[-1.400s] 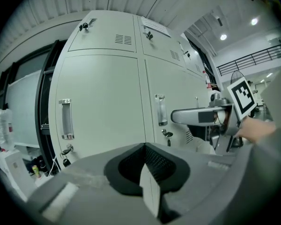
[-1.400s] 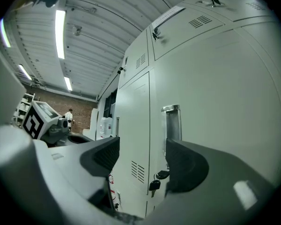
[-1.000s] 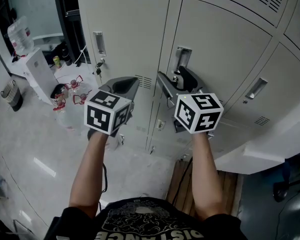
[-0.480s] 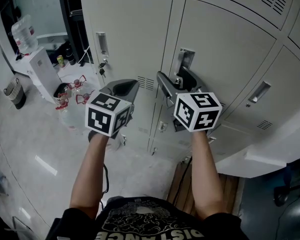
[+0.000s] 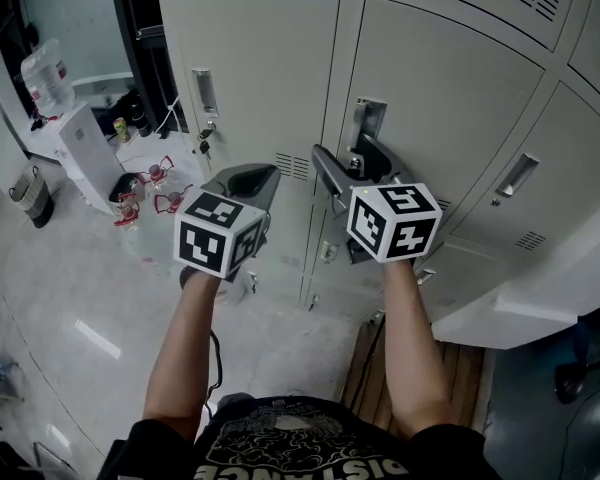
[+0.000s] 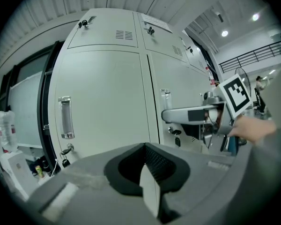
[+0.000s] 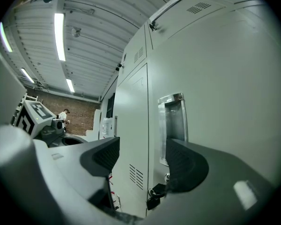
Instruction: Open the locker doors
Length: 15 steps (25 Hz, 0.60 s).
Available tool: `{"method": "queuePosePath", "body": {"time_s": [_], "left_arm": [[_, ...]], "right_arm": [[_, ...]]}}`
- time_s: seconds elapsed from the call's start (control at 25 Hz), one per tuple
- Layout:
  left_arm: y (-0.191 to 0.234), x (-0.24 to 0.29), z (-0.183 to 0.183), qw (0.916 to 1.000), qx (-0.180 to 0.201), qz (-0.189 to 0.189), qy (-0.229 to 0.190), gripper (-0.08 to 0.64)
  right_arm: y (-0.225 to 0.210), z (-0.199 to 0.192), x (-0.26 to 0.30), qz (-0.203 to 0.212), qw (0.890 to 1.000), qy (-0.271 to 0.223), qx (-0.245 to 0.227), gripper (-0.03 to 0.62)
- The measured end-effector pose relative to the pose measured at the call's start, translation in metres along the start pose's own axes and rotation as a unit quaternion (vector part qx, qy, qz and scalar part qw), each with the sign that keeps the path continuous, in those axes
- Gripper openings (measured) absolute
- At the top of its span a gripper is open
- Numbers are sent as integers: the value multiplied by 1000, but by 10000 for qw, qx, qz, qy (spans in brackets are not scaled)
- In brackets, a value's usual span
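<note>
Holding pose: both grippers up in front of the shut lockers, arms bent, marker cubes toward the head camera.
Left gripper (image 5: 248,180): jaws pressed together, empty. Sits short of the left door (image 5: 260,68), likely idle while the other side works.
Right gripper (image 5: 352,163): jaws wide, nothing clamped. Aimed at the middle handle (image 5: 366,118), so the recess sits between the jaws in its own view. Looks set up to hook or pinch the pull.
Middle door (image 5: 450,88): shut, flush with its neighbours. Probably the first one to open.
Left handle (image 5: 202,90): untouched, keys (image 5: 200,140) hanging under it, door shut.
Right door (image 5: 570,158): shut, well apart from both grippers.
Contact: can't tell if the right jaws touch the handle or sit just off it.
Hidden: the lock below the middle handle is mostly behind the right jaws in the head view. Only a dark key fob (image 7: 155,193) shows in the right gripper view.
Cut off: upper lockers, the right door's far edge.
Far: floor (image 5: 60,268) with a water bottle (image 5: 42,73) and small red items, too small to identify.
</note>
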<state>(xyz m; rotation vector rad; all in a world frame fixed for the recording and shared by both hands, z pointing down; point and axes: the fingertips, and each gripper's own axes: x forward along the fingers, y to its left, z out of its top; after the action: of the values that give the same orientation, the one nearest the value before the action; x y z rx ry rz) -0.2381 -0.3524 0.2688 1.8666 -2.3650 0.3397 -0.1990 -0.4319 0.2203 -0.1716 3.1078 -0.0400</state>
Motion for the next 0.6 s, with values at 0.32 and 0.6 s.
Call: {"method": "queuePosePath", "body": {"time_s": [0.32, 0.6], "left_arm": [[-5, -15, 1, 9996, -27, -272, -110, 3], [-22, -22, -3, 9970, -13, -759, -116, 3]], "right_arm": [[13, 0, -16, -318, 9995, -19, 46, 295], [26, 0, -37, -733, 9973, 16, -27, 284]]}}
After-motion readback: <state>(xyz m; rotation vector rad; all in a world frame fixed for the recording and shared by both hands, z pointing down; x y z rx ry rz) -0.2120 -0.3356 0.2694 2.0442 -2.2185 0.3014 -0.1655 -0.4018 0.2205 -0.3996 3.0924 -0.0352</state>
